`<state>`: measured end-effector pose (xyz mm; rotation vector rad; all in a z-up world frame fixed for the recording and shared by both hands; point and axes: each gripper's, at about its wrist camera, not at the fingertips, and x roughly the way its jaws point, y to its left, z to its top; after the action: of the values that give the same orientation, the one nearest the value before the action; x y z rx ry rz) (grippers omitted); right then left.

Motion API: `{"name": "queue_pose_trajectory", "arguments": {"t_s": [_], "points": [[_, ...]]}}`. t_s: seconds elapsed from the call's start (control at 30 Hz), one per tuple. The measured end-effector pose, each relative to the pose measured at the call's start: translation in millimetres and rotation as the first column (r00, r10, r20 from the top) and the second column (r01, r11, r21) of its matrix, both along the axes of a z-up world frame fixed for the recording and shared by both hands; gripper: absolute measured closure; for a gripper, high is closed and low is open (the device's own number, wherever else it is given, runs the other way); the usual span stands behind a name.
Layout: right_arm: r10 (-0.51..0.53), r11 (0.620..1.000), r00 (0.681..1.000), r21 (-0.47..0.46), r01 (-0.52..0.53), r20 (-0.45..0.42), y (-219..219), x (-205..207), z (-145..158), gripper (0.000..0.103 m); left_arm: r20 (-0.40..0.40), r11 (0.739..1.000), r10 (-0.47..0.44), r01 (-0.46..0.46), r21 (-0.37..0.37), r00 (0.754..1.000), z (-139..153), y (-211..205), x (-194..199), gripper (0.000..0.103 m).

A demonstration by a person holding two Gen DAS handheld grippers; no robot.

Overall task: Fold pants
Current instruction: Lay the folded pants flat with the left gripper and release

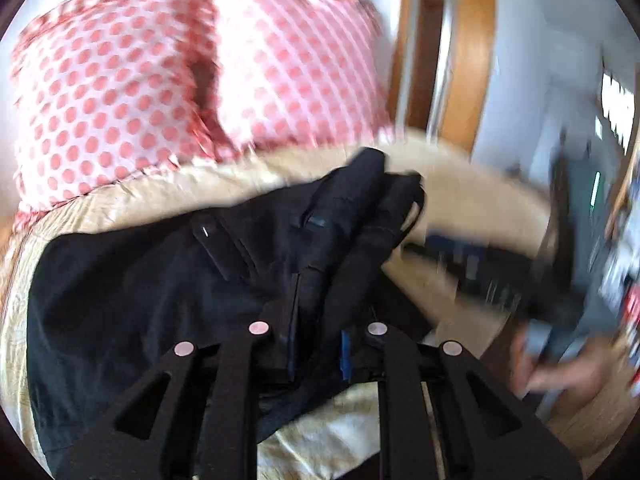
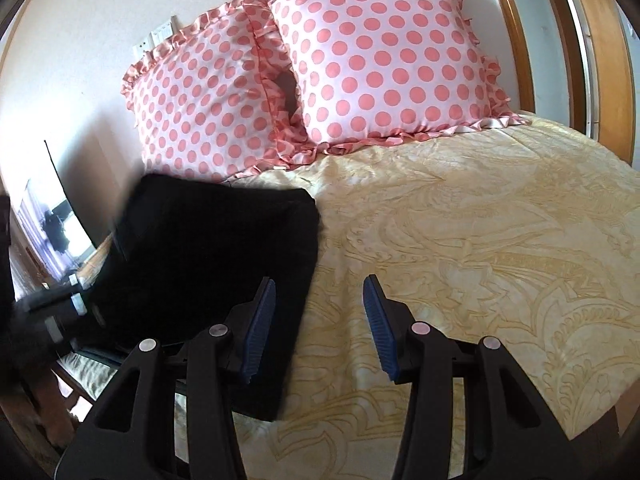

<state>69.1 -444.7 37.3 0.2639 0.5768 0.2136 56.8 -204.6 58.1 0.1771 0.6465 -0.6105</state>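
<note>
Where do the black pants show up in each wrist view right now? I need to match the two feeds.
Left wrist: the black pants fill the lower centre and left, bunched fabric clamped in the left tool.
Right wrist: the pants lie flat at centre-left on the yellow bedspread, left of the open right tool.
Shared landmark: the polka-dot pillows behind the pants.

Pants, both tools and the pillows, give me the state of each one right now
Pants: lying on the bedspread, bunched at the left tool.
Left tool: shut on pants.
Right tool: open, holding nothing, over the bedspread.
Pillows: two, propped upright at the head of the bed.
</note>
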Motion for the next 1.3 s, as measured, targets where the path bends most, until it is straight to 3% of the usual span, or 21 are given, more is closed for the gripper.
{"name": "queue_pose_trajectory", "arguments": {"t_s": [0.03,0.13,0.27,0.37,0.4,0.43,0.47,0.53,0.6,0.77,0.9,1.03,1.13,1.2,1.27,1.3], "points": [[-0.01,1.0,1.0,-0.013,0.01,0.0,-1,0,0,0.055,-0.016,0.999,-0.01,0.01,0.044,1.0,-14,-5,-2,0.088],[-0.025,0.999,1.0,-0.026,0.025,0.01,-4,-3,4,0.055,0.009,0.998,-0.011,0.01,0.056,1.0,-25,-3,-7,0.087],[-0.011,0.999,0.998,-0.033,0.013,0.062,0,-3,21,0.055,-0.045,1.0,-0.027,0.026,-0.013,0.999,-19,10,-6,0.076],[0.052,0.998,0.991,-0.047,-0.047,0.12,15,-3,38,0.055,-0.094,0.995,-0.057,0.049,-0.086,0.994,-8,28,-12,0.057],[0.082,0.996,0.988,-0.055,-0.076,0.134,24,-2,44,0.055,-0.097,0.993,-0.054,0.044,-0.106,0.994,-4,35,-14,0.041],[0.101,0.994,0.985,-0.063,-0.093,0.138,29,0,46,0.055,-0.078,0.993,-0.019,0.01,-0.121,0.997,3,47,-17,0.026],[0.139,0.988,0.981,-0.083,-0.128,0.137,40,4,48,0.055,-0.053,0.992,0.024,-0.03,-0.12,0.998,8,57,-17,0.024],[0.193,0.977,0.973,-0.116,-0.179,0.127,59,10,48,0.055,0.004,0.986,0.138,-0.137,-0.094,0.99,16,79,-13,0.022],[0.247,0.963,0.964,-0.137,-0.233,0.099,78,19,43,0.055,0.05,0.961,0.275,-0.273,-0.032,0.96,16,97,-2,0.018],[0.235,0.952,0.971,-0.189,-0.241,-0.052,103,38,20,0.055,0.075,0.891,0.435,-0.441,0.111,0.898,-6,119,22,0.016],[0.202,0.945,0.969,-0.233,-0.231,-0.141,108,32,3,0.055,0.024,0.877,0.458,-0.456,0.152,0.889,-25,126,27,0.016],[0.185,0.939,0.97,-0.264,-0.221,-0.155,112,14,0,0.055,-0.055,0.882,0.469,-0.463,0.087,0.882,-34,143,19,0.012],[0.202,0.936,0.967,-0.26,-0.237,-0.153,110,10,2,0.055,-0.042,0.882,0.469,-0.467,0.061,0.882,-36,147,15,0.008],[0.223,0.95,0.965,-0.191,-0.247,-0.138,98,15,12,0.055,-0.019,0.88,0.471,-0.469,0.068,0.882,-37,145,13,0.006],[0.186,0.966,0.977,-0.16,-0.202,-0.107,80,24,27,0.048,-0.008,0.879,0.473,-0.471,0.07,0.881,-37,145,14,0.003],[0.161,0.971,0.982,-0.165,-0.175,-0.095,71,32,33,0.037,-0.01,0.879,0.474,-0.473,0.064,0.88,-37,147,15,0.002]]}}
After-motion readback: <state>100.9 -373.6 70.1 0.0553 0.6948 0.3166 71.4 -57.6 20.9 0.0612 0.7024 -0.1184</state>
